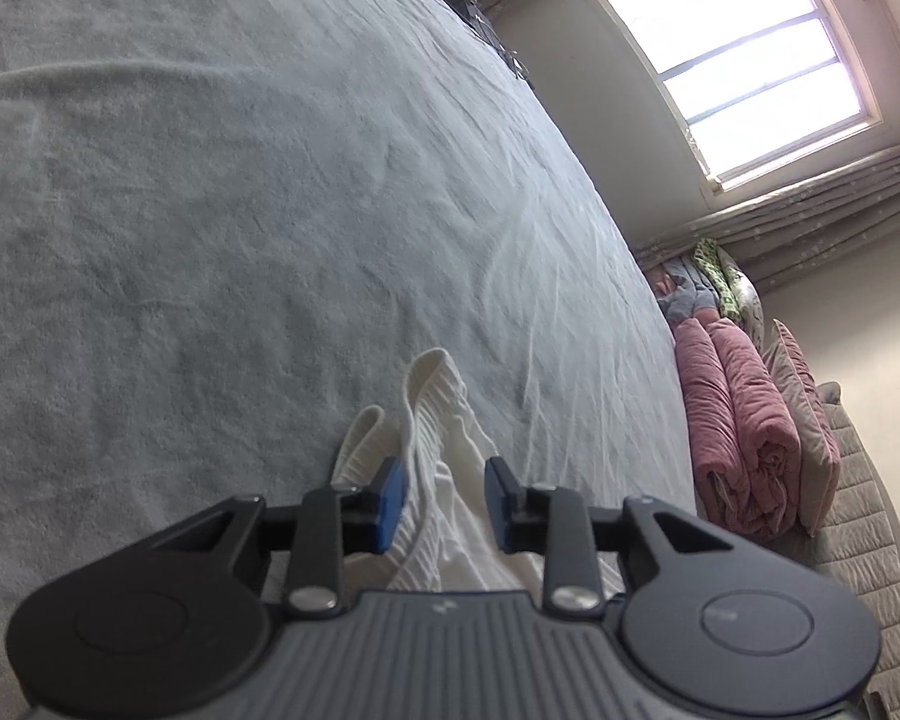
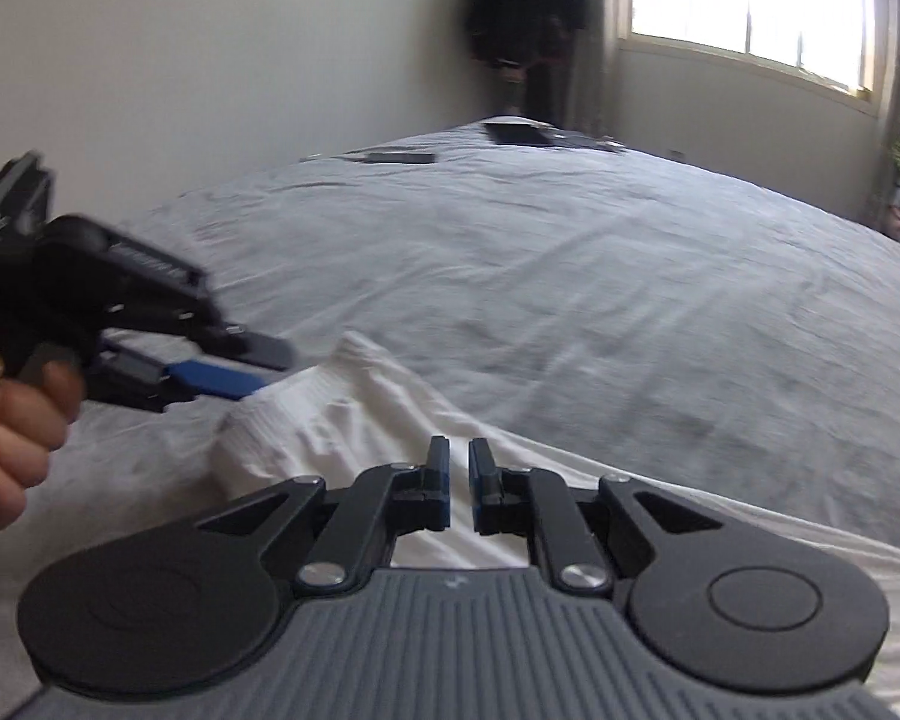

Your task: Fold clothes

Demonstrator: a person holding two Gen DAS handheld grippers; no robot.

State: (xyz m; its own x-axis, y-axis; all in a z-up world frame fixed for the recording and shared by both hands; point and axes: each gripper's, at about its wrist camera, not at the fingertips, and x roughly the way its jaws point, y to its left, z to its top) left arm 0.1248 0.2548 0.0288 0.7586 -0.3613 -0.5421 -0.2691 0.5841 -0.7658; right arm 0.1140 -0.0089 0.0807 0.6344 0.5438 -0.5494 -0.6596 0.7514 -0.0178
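A white ribbed garment [image 2: 354,438] lies crumpled on the grey bed sheet [image 2: 600,276]. In the right wrist view my right gripper [image 2: 459,450] sits right at the garment's near edge, its jaws almost together with only a thin slit between the blue pads. The left gripper [image 2: 234,378], held in a person's hand [image 2: 12,420], is blurred at the left and reaches the garment's far corner. In the left wrist view the left gripper [image 1: 444,474] stands open, and a bunched fold of the garment [image 1: 438,408] runs between its blue pads.
The bed sheet [image 1: 240,180] stretches far ahead. Dark flat objects [image 2: 519,132] lie at its far end. Rolled pink bedding [image 1: 732,420] and cushions are piled beside the bed. A window [image 1: 738,54] is set in the wall, and dark clothes [image 2: 528,6] hang in the corner.
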